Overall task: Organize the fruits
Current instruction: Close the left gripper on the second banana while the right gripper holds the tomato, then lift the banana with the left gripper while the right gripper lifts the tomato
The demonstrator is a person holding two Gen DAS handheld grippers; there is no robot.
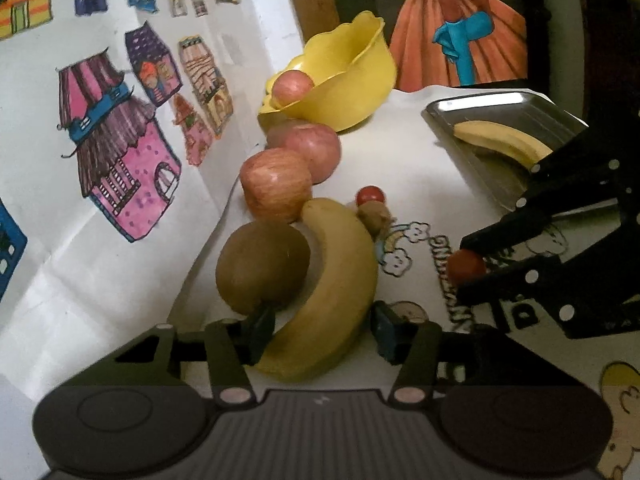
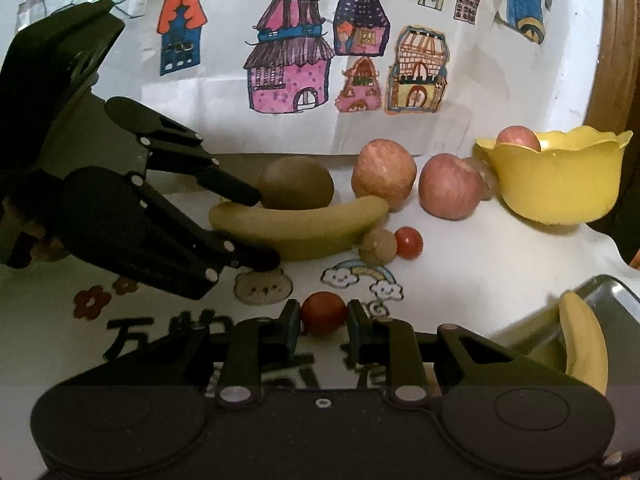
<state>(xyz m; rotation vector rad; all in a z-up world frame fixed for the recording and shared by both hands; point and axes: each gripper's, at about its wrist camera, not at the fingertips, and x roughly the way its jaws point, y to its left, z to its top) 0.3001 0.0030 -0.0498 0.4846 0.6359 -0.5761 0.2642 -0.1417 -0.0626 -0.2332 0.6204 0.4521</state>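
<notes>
Banana point(image 1: 332, 292) between claw fingers point(image 1: 260, 330) — kiwi point(image 1: 262, 266) alongside

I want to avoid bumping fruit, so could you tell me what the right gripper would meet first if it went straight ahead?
The right gripper already has a cherry tomato between its open fingers, so that comes first. Beyond it, probably the small brown fruit and banana.
</notes>
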